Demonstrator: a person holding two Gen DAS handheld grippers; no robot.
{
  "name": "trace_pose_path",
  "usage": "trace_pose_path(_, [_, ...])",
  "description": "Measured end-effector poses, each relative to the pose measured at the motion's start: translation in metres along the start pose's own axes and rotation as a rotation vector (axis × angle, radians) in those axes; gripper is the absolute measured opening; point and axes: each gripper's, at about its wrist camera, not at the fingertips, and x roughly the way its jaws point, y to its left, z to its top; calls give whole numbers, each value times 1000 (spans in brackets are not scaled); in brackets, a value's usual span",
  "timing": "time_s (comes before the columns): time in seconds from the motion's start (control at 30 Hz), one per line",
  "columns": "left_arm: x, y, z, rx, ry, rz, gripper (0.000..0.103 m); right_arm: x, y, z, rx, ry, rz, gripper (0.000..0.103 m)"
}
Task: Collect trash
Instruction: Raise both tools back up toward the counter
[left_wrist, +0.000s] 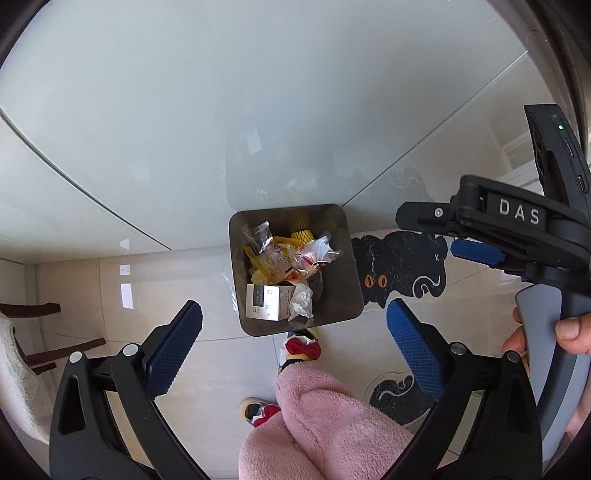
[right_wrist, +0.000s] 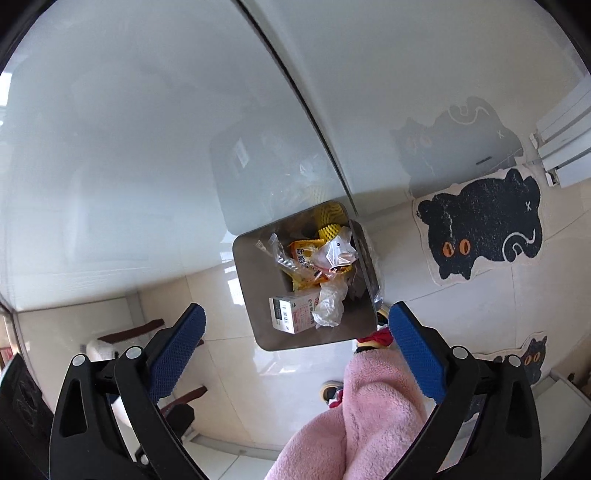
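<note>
A dark square trash bin stands on the floor against a white cabinet. It holds a small white carton, a crumpled white tissue, clear plastic wrappers, yellow snack packets and yellow foam netting. My left gripper hangs above the bin, open with nothing between its blue pads. My right gripper is also above the bin, open and empty; it shows in the left wrist view too as right gripper, held by a hand.
The person's pink fleece trouser legs and bowed slippers stand just below the bin. A black cat-shaped mat lies right of it. A wooden chair with a white cushion is at the left.
</note>
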Motion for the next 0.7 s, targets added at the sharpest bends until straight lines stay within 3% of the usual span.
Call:
trace_pose_path(0.17, [-64, -4, -7, 28, -86, 32, 95, -68, 12, -22, -68, -96, -17, 100])
trace_pose_path(0.4, [-157, -10, -2, 29, -228, 100, 95, -173, 22, -35, -78, -262, 23, 100])
trace_pose_path(0.7, [-256, -23, 34, 60, -399, 139, 95, -279, 63, -26, -181, -476, 55, 100])
